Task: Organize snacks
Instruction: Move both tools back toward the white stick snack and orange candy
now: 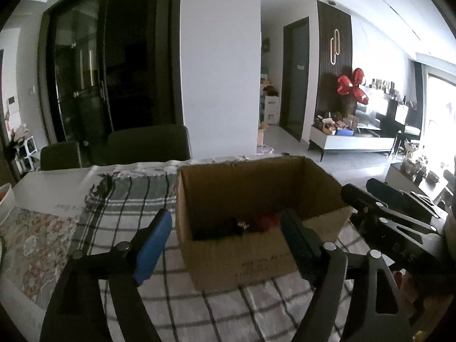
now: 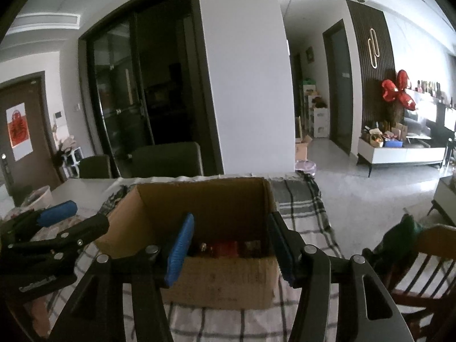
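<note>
left wrist view: left gripper (image 1: 225, 242) jaws apart, nothing between them, before the cardboard box (image 1: 242, 259) on the plaid cloth (image 1: 128, 199); dark and red snack packets (image 1: 248, 223) inside the box | right wrist view: right gripper (image 2: 230, 252) jaws apart and empty over the box's near wall, snack packets low inside

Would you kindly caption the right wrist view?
Open right gripper poised over cardboard box holding snacks.

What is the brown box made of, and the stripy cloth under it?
The box looks like cardboard: matte brown, with thin folded walls and a raw top edge. The cloth seems woven fabric, white with dark checks; it wrinkles and drapes softly.
</note>
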A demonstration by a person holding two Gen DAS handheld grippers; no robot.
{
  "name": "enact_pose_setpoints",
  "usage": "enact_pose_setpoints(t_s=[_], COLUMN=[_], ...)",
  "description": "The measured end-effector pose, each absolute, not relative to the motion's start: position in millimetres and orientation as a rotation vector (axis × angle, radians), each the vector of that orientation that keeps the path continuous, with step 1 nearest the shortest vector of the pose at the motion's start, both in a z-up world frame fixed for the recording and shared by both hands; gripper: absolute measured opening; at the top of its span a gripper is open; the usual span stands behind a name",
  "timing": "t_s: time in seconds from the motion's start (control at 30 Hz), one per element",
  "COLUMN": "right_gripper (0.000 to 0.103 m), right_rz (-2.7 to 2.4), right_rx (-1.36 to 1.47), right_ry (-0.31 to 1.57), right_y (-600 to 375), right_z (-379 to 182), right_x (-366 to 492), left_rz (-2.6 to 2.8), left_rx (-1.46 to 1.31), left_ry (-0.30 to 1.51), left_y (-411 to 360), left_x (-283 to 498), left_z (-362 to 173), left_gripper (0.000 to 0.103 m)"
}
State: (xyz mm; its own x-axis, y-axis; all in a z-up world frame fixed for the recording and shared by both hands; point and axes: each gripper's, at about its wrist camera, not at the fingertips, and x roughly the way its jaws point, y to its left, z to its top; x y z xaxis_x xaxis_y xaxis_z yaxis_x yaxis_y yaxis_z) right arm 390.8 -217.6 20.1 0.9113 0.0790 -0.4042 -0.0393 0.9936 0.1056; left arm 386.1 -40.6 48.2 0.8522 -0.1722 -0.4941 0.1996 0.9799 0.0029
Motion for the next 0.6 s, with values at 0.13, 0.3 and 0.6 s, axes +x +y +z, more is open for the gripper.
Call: enact_pose_setpoints(t_s=[0.13,0.3,0.6], right_gripper=[0.055,0.055,0.055], right_rz=[0.070,0.067,0.069], right_rx=[0.107,0.093,0.055], right_ry=[0.423,0.421,0.461], right_y=[-216,-211,-207], right_z=[16,12,-8], right_x=[371,351,322], left_rz=[-0.168,-0.139,-0.109], left_rx=[0.073,0.092,0.110], left_ry=[0.493,0.467,0.460], left_y=[-39,-35,-35], left_x=[363,341,307], left_z=[48,47,29], left_gripper=[0.081,0.081,0.081])
